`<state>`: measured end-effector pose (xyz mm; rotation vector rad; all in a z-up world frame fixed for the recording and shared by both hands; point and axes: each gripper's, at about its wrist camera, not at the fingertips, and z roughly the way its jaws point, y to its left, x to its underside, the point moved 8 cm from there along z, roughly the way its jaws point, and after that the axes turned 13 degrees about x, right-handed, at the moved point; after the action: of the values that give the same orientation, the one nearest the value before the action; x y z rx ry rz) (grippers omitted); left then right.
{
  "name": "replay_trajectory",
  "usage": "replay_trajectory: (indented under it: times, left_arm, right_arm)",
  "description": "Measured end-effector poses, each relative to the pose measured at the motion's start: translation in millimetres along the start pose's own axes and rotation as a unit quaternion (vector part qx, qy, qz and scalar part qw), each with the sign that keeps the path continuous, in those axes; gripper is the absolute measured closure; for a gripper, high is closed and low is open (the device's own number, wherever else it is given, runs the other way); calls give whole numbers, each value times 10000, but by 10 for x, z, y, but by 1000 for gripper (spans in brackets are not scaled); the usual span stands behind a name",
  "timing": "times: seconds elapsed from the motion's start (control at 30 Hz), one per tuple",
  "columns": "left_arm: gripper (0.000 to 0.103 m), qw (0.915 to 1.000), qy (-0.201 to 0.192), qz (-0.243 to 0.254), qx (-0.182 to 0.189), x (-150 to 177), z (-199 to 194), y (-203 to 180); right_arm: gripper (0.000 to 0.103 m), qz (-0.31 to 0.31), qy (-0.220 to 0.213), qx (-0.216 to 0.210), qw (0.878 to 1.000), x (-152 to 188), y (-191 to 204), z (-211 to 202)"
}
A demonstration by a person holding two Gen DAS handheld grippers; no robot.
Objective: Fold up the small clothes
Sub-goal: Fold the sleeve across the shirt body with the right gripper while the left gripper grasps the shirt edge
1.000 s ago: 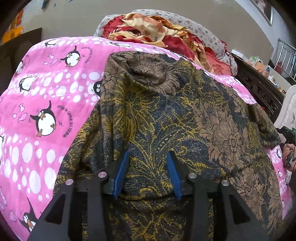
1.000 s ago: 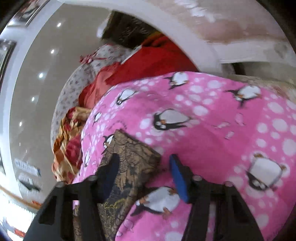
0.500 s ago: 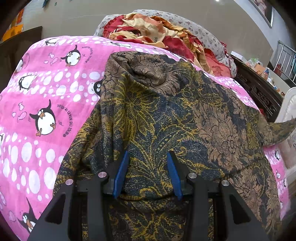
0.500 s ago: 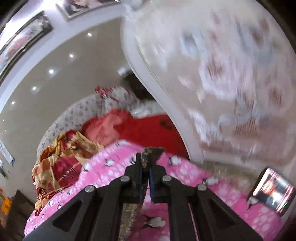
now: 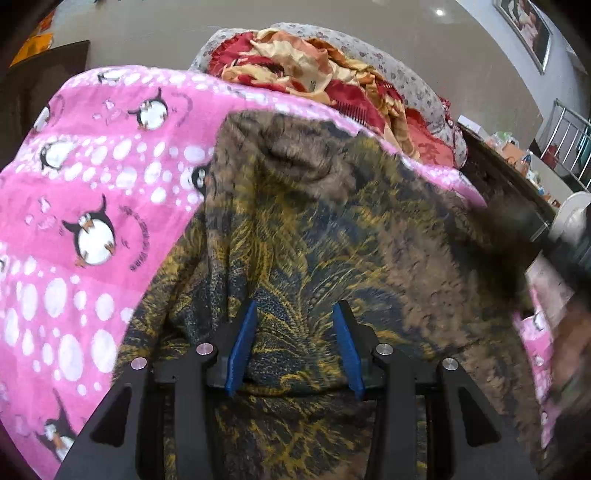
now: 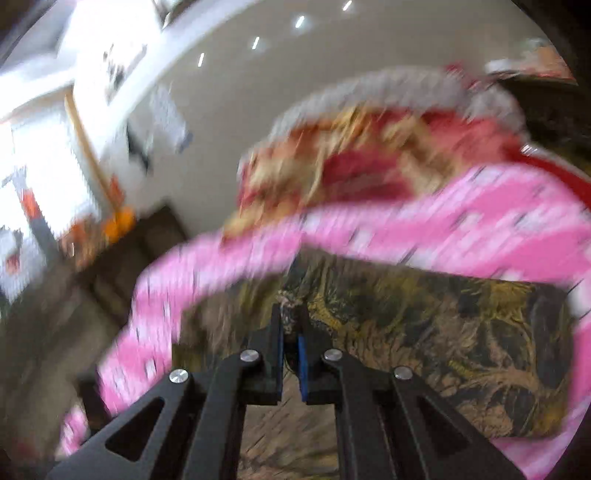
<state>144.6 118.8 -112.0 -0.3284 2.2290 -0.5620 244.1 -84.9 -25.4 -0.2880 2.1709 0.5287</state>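
A pink blanket [image 5: 92, 184] printed with penguins and white dots is covering the left half of the left wrist view and is streaking, blurred, across the middle of the right wrist view [image 6: 461, 221]. Above it, at the upper centre, a red and cream heap of cloth [image 5: 314, 70] is lying against a grey flowered cushion [image 5: 406, 81]. A framed picture [image 5: 532, 33] is hanging in the upper right corner, and a metal railing [image 5: 569, 144] is standing at the right edge.
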Motion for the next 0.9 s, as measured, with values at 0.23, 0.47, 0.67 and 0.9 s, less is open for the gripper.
replay_trajectory:
  times: [0.23, 0.47, 0.67, 0.9]
  left_arm:
    - [79, 9867, 383, -353, 1541, -279, 229, -627]
    - [79, 9535, 1335, -1363, 2332, -192, 1020, -940]
    - [103, 9516, 1270, -1613, 2288, -182, 1123, -923]
    - [103, 9774, 1048, -793, 1658, -144, 962, -899]
  right_arm:
    - [97, -662, 601, 172, 9958, 974, 419, 354]
    - [97, -1036, 297, 249, 9939, 978, 501, 102]
    - [95, -1196, 267, 202, 9923, 993, 616, 113]
    - [59, -1080, 427, 623, 9913, 1084, 465, -21]
